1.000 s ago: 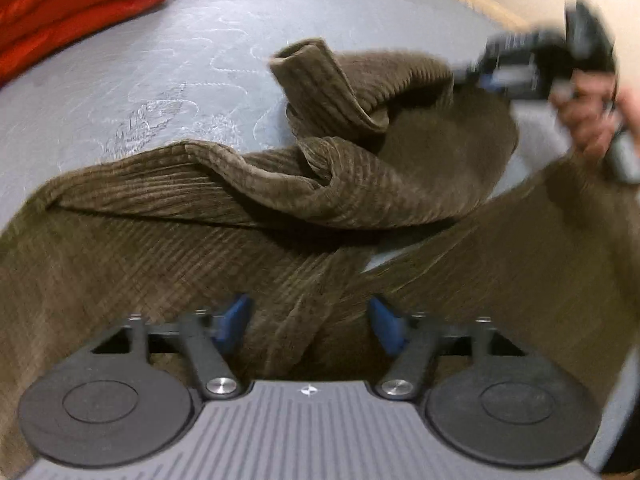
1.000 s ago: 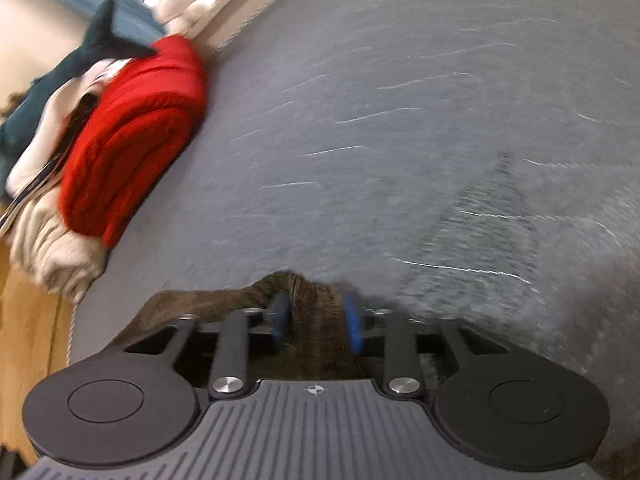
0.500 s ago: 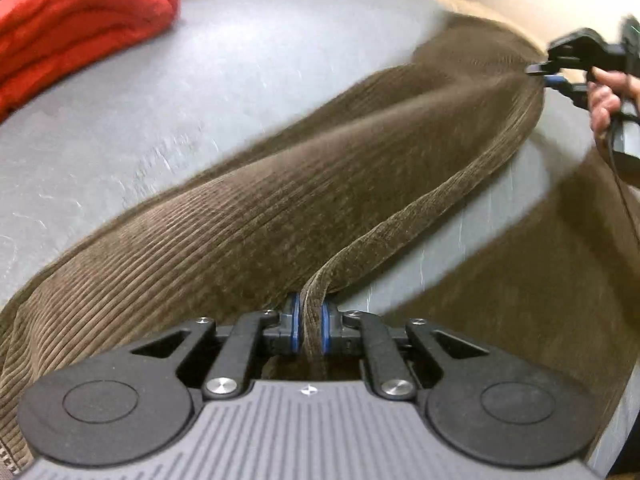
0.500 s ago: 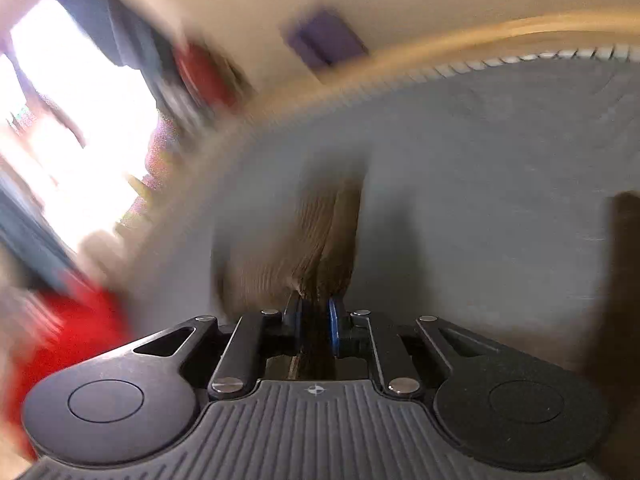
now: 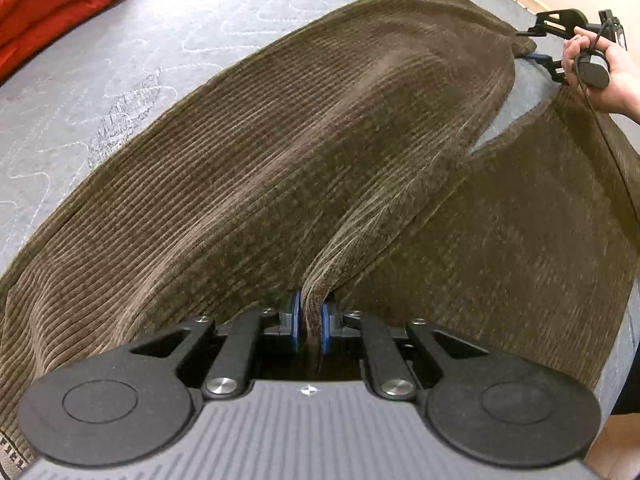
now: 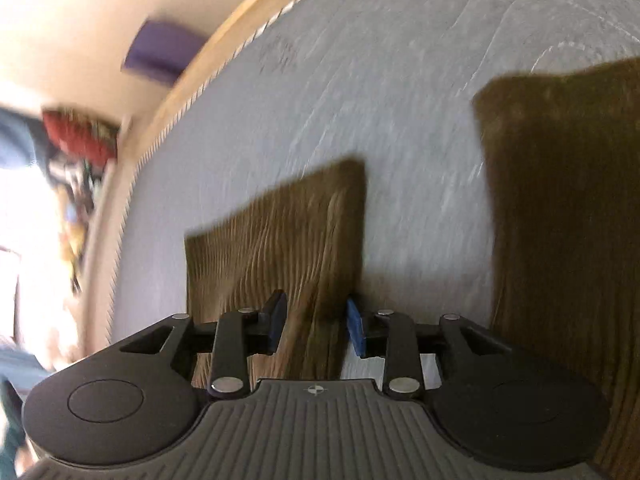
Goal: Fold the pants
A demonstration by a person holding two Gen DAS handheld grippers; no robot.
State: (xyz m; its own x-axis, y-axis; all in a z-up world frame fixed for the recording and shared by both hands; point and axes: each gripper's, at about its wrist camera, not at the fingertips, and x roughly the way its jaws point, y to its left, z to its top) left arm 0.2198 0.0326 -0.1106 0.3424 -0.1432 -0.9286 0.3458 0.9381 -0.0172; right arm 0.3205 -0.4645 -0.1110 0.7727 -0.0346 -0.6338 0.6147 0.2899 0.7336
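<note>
Brown corduroy pants (image 5: pixel 304 136) lie spread on the grey mattress (image 5: pixel 168 32), both legs stretched away from me. My left gripper (image 5: pixel 310 326) is shut on a pinch of the pants fabric near the crotch. My right gripper (image 5: pixel 536 42) is at the far hem of one leg in the left wrist view. In the right wrist view the right gripper (image 6: pixel 316 326) has its jaws apart with that leg's hem (image 6: pixel 288 232) lying between them on the mattress. The other leg (image 6: pixel 560 208) lies to the right.
A folded red blanket (image 5: pixel 52 4) lies at the mattress's far left. The wooden bed frame (image 6: pixel 224 48) runs along the mattress edge, with a purple object (image 6: pixel 160 52) and blurred clutter (image 6: pixel 80 140) beyond it.
The pants leg has been pulled out straight and laid flat. My right gripper, shut on the hem half a second ago, has opened. My left gripper stays shut on the fabric.
</note>
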